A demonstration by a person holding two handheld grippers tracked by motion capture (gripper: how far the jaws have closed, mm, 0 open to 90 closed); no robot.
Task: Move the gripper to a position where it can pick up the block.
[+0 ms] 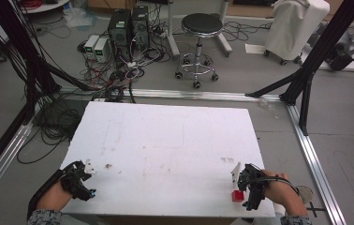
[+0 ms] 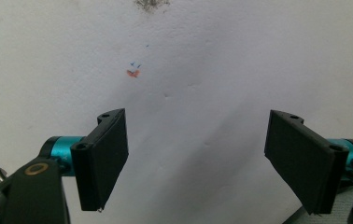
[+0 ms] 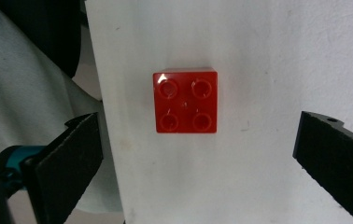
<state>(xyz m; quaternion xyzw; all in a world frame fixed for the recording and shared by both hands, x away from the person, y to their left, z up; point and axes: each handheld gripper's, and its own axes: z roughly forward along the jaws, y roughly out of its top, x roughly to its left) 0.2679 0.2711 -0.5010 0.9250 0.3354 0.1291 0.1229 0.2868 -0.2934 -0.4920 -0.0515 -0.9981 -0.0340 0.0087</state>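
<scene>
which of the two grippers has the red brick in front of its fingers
The right gripper: its open fingers point at the red brick near the table edge. The left gripper faces only bare, stained table.

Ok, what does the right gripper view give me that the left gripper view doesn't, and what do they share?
The right gripper view has a small red four-stud plastic brick lying studs-up between the right gripper's open jaws, near the white table's edge. The left gripper view has a small orange smear with blue specks and a grey smudge ahead of the left gripper. Both share open black jaws over bare white tabletop.
</scene>
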